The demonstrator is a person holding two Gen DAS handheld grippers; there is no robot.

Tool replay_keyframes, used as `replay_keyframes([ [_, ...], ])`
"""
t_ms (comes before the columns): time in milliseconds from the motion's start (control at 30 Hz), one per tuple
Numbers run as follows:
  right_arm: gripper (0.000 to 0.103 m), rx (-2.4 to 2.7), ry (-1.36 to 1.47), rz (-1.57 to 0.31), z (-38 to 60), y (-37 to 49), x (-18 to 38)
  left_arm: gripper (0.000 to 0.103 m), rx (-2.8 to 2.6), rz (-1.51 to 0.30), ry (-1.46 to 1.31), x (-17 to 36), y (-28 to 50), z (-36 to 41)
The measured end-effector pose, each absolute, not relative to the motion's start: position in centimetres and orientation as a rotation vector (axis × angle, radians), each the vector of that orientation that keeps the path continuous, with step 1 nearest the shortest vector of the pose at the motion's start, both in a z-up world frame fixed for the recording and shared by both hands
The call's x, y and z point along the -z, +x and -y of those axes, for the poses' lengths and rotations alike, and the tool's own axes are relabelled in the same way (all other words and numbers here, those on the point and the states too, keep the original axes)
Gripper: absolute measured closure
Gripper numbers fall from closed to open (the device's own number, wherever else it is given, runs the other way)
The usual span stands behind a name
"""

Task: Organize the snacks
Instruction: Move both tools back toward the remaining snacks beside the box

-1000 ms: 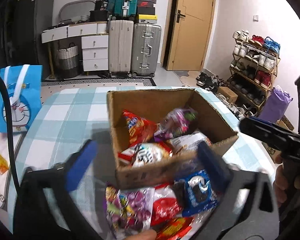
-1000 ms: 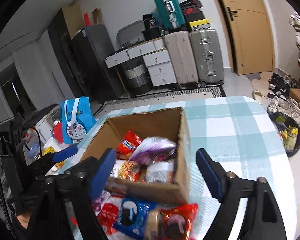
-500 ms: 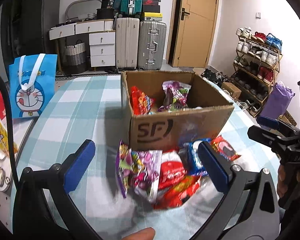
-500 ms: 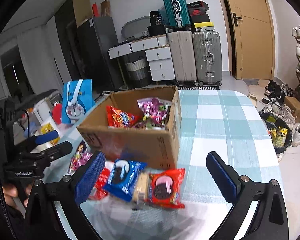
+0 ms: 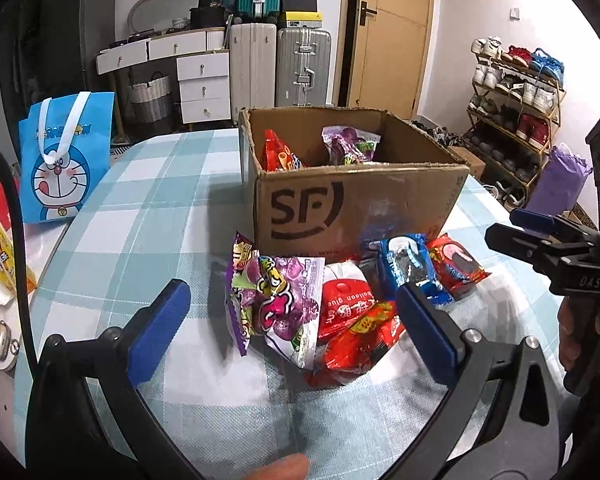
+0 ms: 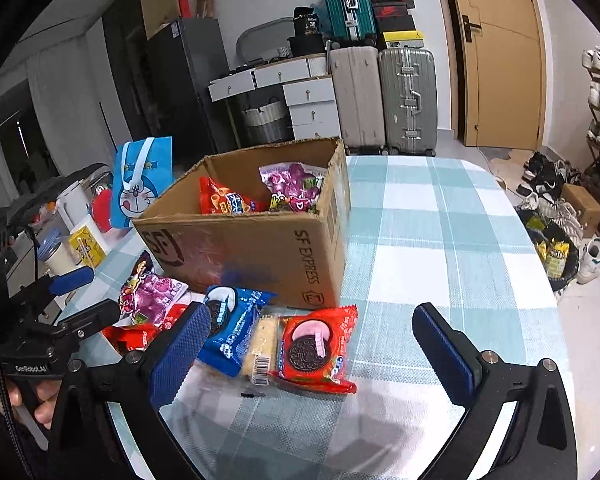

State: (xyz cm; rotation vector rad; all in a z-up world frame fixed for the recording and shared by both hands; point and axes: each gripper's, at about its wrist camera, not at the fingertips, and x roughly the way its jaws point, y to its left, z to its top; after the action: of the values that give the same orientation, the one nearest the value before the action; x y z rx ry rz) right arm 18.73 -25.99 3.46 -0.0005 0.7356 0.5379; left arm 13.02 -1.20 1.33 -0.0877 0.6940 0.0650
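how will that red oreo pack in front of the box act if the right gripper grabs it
The red Oreo pack looks like puffy, glossy film, so the pads may slip or crumple it. It lies flat, so it shouldn't roll. Probably light, and the cookies inside could crack under a hard squeeze.

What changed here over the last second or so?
Both grippers pulled back and sank from over the cardboard box, so the loose snack packets in front of it now show fully. The right gripper spread wider; the left gripper stayed open. Nothing was picked up; box and packets stayed put.
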Motion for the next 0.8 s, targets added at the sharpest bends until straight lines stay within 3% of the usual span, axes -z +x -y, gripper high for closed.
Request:
replay_keyframes([
  [800,0.001,-0.417,-0.071,-0.962,24.8,21.8,2.5,0.001,-0.042,-0.764,-0.101,-0.3,13.5,1.3],
])
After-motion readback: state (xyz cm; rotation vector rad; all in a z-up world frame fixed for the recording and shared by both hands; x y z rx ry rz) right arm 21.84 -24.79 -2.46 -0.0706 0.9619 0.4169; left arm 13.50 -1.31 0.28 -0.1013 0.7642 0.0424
